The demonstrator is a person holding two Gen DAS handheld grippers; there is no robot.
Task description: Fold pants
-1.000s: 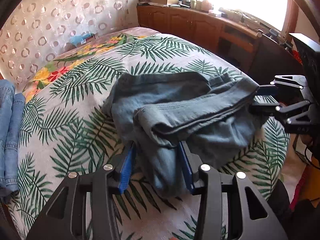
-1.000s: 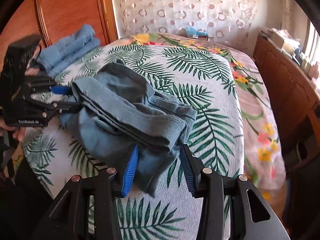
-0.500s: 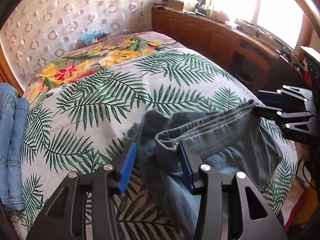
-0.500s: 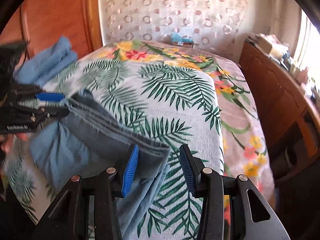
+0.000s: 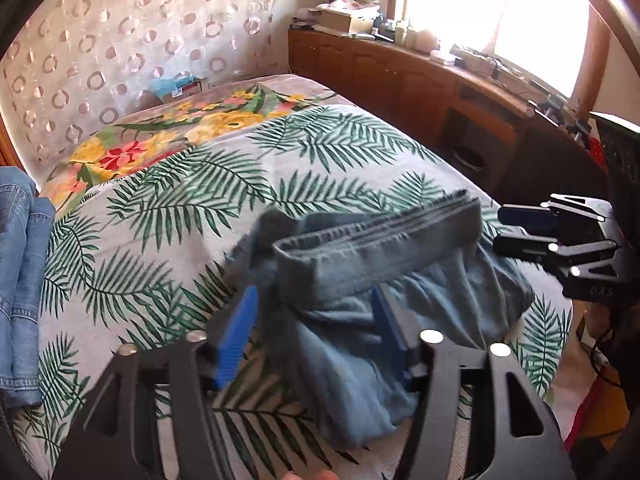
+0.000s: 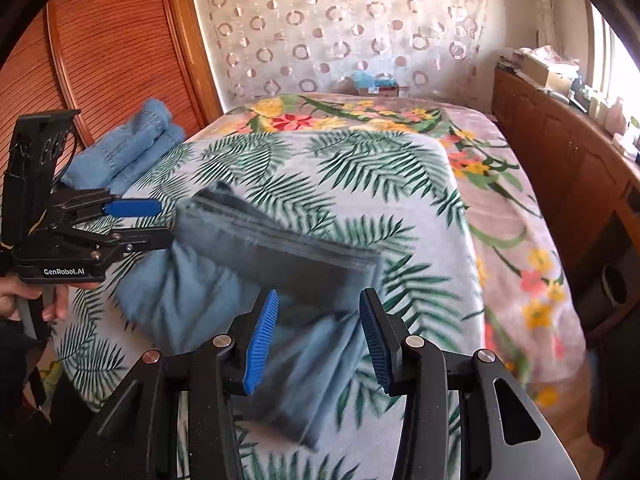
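pants [image 5: 400, 280] lie bunched at the near edge of the bed [image 5: 168, 216], a folded band of thick hem or waistband raised across the top of the heap and spanning between the two tools. that band looks stretched out so the cloth can be laid flat in a tidy fold, though the heap under it is still loose, so i judge the fold only partly done.

left hand-held gripper [image 5: 312, 332] has just been opening its jaws; the blue pads [image 5: 236, 340] stand wide, cloth lies between them, and neither pad presses on it. right hand-held gripper [image 6: 316, 336] stands about half open with the band's end and a hanging fold between its pads; the blur hides whether they pinch it, so i cannot tell if it has hold.

left wrist view shows the window, the wooden cabinets along the far side edge and the right tool from outside, its fingers at the band's far end. right wrist view alone shows the louvred wardrobe door, a hand [image 6: 24, 300] holding the left tool, and the folded jeans [image 6: 128, 148] stacked at the far left corner.
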